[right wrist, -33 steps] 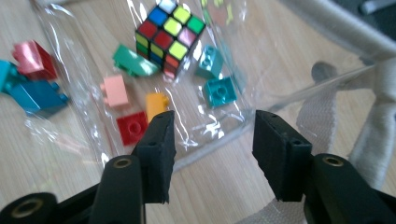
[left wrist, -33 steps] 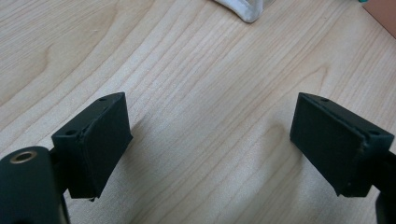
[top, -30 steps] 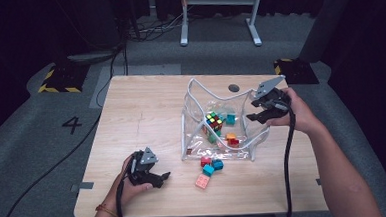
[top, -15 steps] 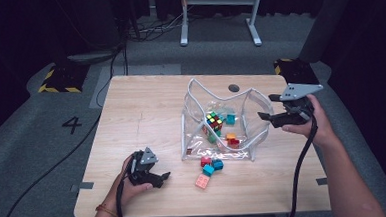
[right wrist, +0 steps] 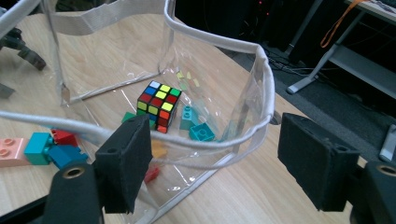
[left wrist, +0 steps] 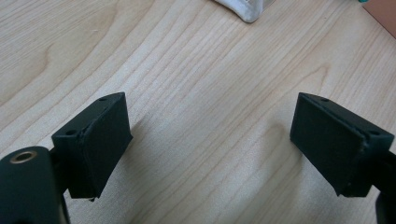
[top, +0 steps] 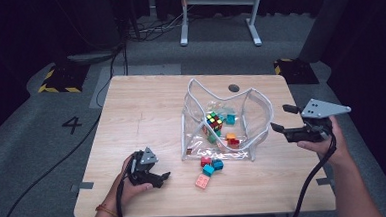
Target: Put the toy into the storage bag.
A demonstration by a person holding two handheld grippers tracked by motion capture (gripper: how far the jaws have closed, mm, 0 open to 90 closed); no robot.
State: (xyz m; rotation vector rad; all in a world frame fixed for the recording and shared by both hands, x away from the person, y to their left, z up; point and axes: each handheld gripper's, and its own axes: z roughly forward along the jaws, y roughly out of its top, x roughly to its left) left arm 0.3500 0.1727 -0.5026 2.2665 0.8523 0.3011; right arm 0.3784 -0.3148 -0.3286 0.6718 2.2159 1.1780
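Right tool: jaws wide and empty, having just been opening; compared with the earlier high view it has withdrawn sideways from the clear pouch and now hangs just beside the pouch's right wall, apart from it. The release suggests that the pouch mouth is judged spread enough for loading.

Left tool: jaws wide, empty, resting on the worktop well left of the pouch, unmoved.

Clear pouch: stands at the middle of the worktop, mouth up and open, white-piped rim sagging; its long axis runs roughly from the near edge to the far edge.

Inside the pouch: a Rubik's cube and several toy bricks.

Just in front of the pouch: loose toy bricks, red, teal, blue and salmon, not yet loaded.
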